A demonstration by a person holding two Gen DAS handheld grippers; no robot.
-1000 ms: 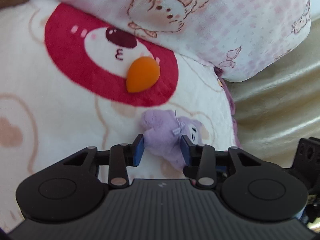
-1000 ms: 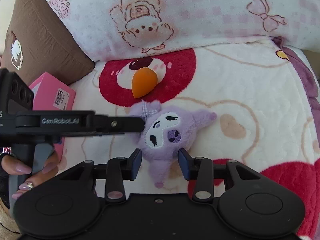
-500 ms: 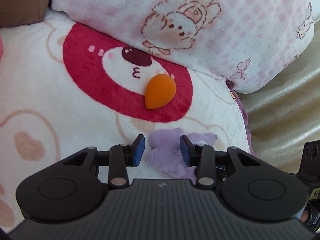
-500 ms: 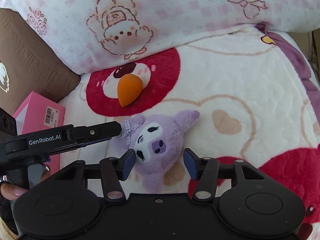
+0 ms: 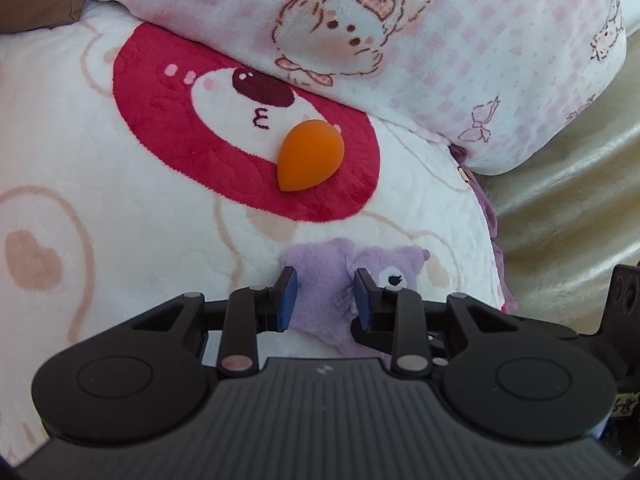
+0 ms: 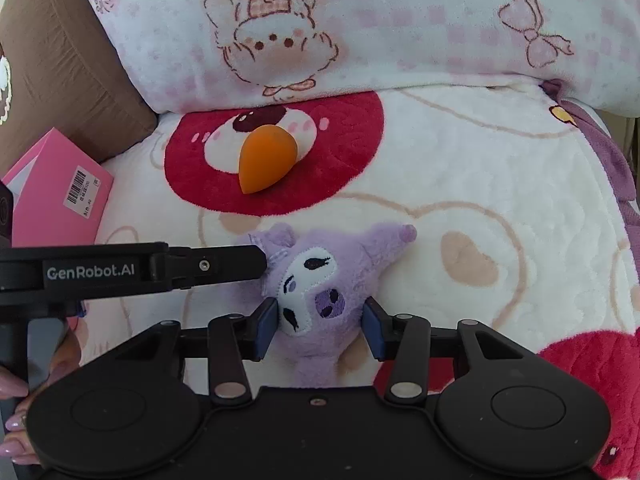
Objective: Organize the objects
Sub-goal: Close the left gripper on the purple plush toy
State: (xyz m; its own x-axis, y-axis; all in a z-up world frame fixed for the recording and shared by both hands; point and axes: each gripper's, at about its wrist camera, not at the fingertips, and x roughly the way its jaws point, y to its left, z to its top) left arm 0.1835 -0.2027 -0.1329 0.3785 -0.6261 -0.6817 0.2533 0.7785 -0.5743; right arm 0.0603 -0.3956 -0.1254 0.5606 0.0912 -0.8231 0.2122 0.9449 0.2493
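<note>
Both grippers have just been closing: the left gripper now pinches the purple plush toy's ear, the right gripper squeezes its face.

Both wrist cameras look steeply down, close over the bed, sharing the purple plush toy and orange teardrop sponge.

Both tongs pointed steeply down, their jaws just closing: the left tongs pinched purple plush, the right tongs straddled it, pads touching its sides.
</note>
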